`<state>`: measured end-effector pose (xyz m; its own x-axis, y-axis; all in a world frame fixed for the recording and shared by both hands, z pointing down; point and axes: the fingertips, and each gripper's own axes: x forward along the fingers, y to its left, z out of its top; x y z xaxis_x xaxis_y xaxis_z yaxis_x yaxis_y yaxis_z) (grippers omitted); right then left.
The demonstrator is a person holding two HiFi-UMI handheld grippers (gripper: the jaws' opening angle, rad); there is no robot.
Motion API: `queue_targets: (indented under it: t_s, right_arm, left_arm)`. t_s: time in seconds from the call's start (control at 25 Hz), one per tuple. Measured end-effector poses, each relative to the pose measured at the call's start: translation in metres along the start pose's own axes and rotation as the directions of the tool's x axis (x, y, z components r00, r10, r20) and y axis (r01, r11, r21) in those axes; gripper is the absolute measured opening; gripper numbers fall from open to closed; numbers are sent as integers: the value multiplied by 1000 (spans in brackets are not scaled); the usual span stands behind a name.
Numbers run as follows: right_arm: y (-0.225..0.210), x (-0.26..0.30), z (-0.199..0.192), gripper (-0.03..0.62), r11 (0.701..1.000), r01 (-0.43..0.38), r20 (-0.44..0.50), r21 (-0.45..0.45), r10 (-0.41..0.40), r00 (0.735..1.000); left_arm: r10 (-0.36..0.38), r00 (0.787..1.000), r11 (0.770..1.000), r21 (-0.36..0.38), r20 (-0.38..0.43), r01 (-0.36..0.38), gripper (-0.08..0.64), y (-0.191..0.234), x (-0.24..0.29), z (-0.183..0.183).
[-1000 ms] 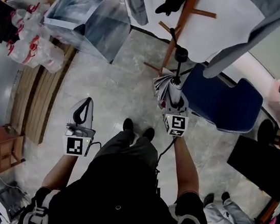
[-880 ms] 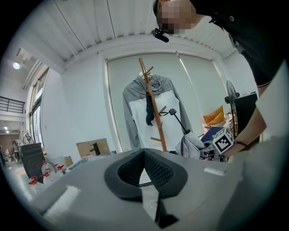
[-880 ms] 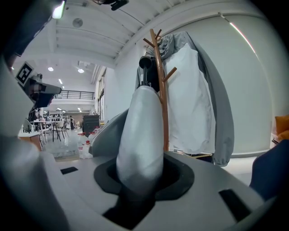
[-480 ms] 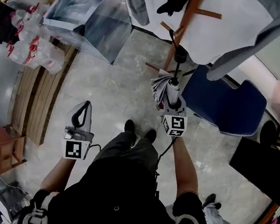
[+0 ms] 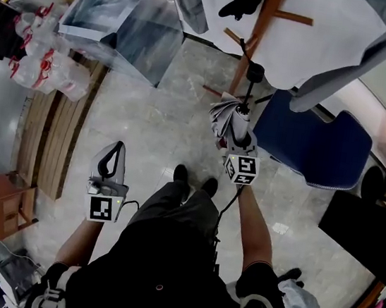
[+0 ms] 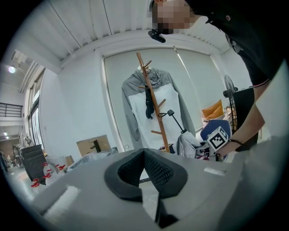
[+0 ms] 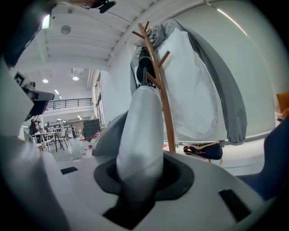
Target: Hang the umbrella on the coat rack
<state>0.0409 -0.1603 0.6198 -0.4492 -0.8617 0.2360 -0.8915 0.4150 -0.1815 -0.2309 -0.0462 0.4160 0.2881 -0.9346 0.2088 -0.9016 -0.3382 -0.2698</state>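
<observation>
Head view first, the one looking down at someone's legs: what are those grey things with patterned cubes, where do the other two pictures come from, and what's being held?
They are hand-held tools, not a machine: a person standing on a stone floor holds one in each hand, each ending in two jaws. The head view is from a camera on the person's head. The other two are from cameras riding on each tool, looking along its jaws. The right gripper is closed on a folded umbrella, pointed toward the coat rack, where a grey-and-white jacket hangs. The left gripper is shut and empty. A blue chair stands nearby.
</observation>
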Motion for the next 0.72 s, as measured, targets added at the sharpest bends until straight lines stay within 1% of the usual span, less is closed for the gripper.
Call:
queue_targets:
  t_s: [0.16,0.56,0.72]
  right_arm:
    - [-9,1,0,133,999,22,9,26,-22,1000]
    - [-12,8,2,133,998,38,5,40,-39,999]
    - [-16,11,2,133,999,48,-4,17,-48,999]
  left_arm:
    - [-2,1000,1000,4,-7,2,2,0,1,-3]
    - [-5,1000,1000,4,-17,6,2,3,3,-7]
    - [-3,1000,1000,6,-13,3,2,4,5,-6]
